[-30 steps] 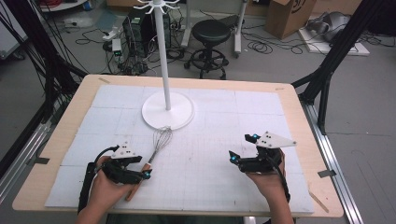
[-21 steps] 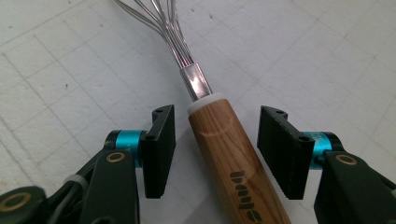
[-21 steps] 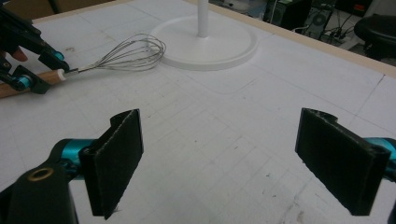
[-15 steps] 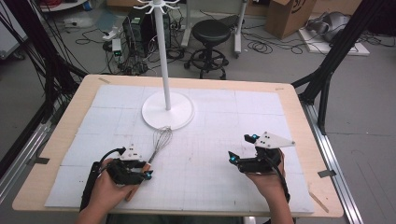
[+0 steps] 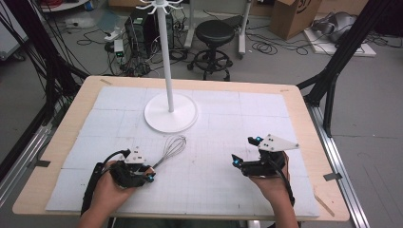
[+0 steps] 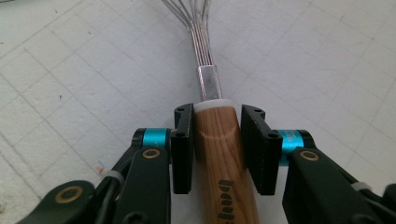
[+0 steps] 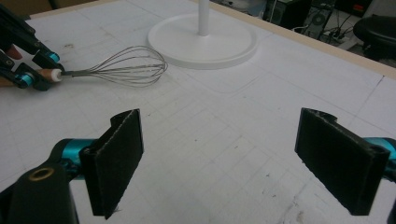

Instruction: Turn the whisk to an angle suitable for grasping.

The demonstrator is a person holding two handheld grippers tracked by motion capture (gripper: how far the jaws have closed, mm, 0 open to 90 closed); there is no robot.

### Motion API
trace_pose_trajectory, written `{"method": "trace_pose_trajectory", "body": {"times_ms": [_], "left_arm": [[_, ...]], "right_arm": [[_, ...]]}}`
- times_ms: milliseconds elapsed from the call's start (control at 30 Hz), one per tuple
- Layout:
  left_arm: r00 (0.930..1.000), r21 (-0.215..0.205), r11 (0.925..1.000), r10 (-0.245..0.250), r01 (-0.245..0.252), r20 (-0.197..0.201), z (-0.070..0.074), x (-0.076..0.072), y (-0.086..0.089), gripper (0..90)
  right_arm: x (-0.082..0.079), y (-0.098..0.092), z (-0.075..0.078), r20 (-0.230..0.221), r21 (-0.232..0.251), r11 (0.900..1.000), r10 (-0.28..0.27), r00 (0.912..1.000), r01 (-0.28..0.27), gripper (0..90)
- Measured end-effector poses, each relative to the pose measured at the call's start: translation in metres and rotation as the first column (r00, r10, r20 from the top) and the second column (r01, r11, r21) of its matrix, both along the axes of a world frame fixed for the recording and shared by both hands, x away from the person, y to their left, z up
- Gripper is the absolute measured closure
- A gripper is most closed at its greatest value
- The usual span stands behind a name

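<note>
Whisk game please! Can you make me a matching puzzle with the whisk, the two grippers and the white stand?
Things:
1. whisk
2. left gripper
3. right gripper
4. white stand

States:
A. jaws wide apart, nothing between them
B. upright at the back of the table
C. lying flat, wires pointing at the stand
D. jaws closed on a wooden handle

Pairs: 1-C, 2-D, 3-A, 4-B

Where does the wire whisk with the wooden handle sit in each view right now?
High view: wire whisk with the wooden handle, left of centre, handle in the left gripper.
Left gripper view: whisk, centre, handle clamped between the jaws.
Right gripper view: whisk, upper left.
Shared landmark: round white stand base, just beyond the wires.
</note>
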State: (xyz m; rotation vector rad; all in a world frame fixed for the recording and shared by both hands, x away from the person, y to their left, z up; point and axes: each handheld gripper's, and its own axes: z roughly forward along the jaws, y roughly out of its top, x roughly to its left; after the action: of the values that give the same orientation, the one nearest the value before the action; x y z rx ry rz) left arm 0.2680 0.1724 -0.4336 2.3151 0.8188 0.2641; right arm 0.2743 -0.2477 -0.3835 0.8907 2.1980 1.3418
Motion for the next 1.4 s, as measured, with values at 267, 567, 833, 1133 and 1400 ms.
{"method": "trace_pose_trajectory", "body": {"times_ms": [267,567,833,1133,1400], "left_arm": [[0.9971,0.022,0.9969,-0.075,0.075,-0.009,0.002,0.012,-0.003,68.4],[0.9823,0.003,0.9823,-0.187,0.187,-0.01,0.002,0.035,-0.03,68.4],[0.9577,0.006,0.9577,-0.288,0.288,-0.013,0.004,0.053,-0.078,68.4],[0.9361,0.033,0.9358,-0.352,0.351,0.011,0.003,0.062,-0.126,68.4],[0.9218,0.017,0.9221,-0.387,0.387,0.024,0.001,0.07,-0.145,68.2]], "right_arm": [[-0.001,-0.002,0.003,0.012,0.006,1.0,0.007,0.9999,-0.007,14.7],[0.0,0.001,0.006,0.019,0.003,1.0,0.017,0.9997,-0.017,14.9],[0.0,-0.001,0.006,0.016,0.002,1.0,0.019,0.9997,-0.019,14.9],[0.0,-0.003,0.008,0.021,0.007,1.0,0.02,0.9996,-0.02,15.0],[0.0,-0.003,0.01,0.03,0.0,1.0,0.025,0.9992,-0.025,15.0]]}}
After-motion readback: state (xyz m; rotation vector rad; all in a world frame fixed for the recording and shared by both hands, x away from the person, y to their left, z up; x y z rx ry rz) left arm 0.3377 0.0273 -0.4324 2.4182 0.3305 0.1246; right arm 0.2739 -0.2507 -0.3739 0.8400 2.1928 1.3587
